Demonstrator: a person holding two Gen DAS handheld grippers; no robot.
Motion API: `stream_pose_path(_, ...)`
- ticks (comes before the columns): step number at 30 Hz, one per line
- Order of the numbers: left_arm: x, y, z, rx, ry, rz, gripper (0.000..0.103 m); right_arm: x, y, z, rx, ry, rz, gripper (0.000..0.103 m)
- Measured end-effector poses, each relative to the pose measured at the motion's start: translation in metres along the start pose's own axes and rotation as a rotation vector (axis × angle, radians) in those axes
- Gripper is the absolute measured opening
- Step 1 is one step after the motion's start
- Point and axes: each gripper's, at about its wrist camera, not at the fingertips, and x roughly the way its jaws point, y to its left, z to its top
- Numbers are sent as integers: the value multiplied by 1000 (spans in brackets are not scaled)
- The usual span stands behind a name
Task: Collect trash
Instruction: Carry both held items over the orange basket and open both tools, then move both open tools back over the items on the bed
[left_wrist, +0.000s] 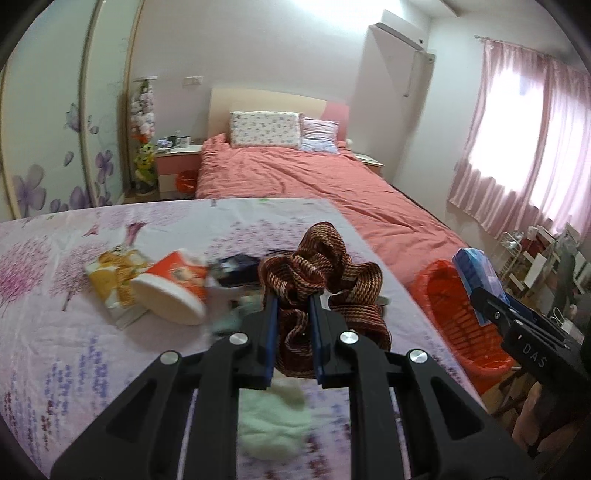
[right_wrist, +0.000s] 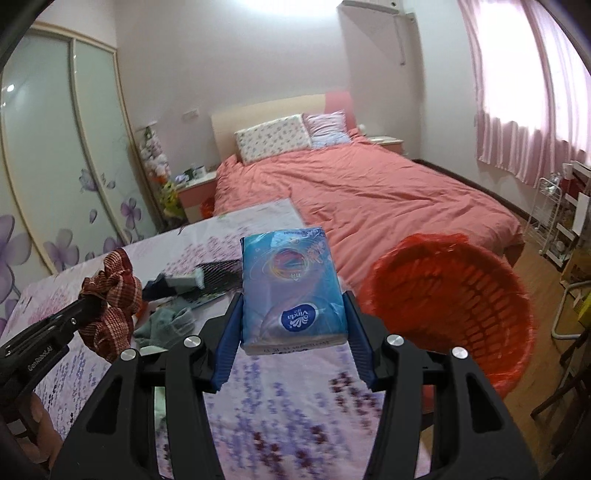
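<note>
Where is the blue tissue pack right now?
The tissue pack is clamped in the right hand-held gripper, above the table's edge, just left of the red basket.

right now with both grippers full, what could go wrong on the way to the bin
1. The right gripper clamps only the near end of the blue tissue pack, so the pack could tip or slip out before it reaches the orange basket.
2. The left gripper pinches one fold of the brown scrunchie; its loose loops hang free and may snag the grey-green cloth lying below.
</note>
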Motion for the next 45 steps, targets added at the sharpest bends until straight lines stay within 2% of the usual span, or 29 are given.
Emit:
stream_pose_path(7, 18, -53, 6, 36, 15, -89, 16, -11, -43, 6, 60, -48, -54, 53)
stream_pose_path(14, 44, -123, 10, 94, 37, -205, 16, -7, -87, 10, 132, -70, -107, 53)
stream_pose_path(19, 67, -167, 12, 138, 48, -265, 16, 1, -115, 13, 182, -81, -132, 53)
stream_pose_path(25, 97, -201, 13, 156, 74, -305, 17, 13, -143, 13, 239, -86, -146, 53)
stream_pose_path(29, 119, -217, 8, 172, 108, -294, 23, 25, -158, 10, 273, -68, -131, 55)
stream_pose_path(33, 133, -212, 4, 168, 133, -251, 47, 35, -169, 2, 306, -35, -135, 64)
stream_pose_path(45, 115, -151, -3, 168, 112, -105, 57, 29, -145, -2, 240, 9, -160, 64)
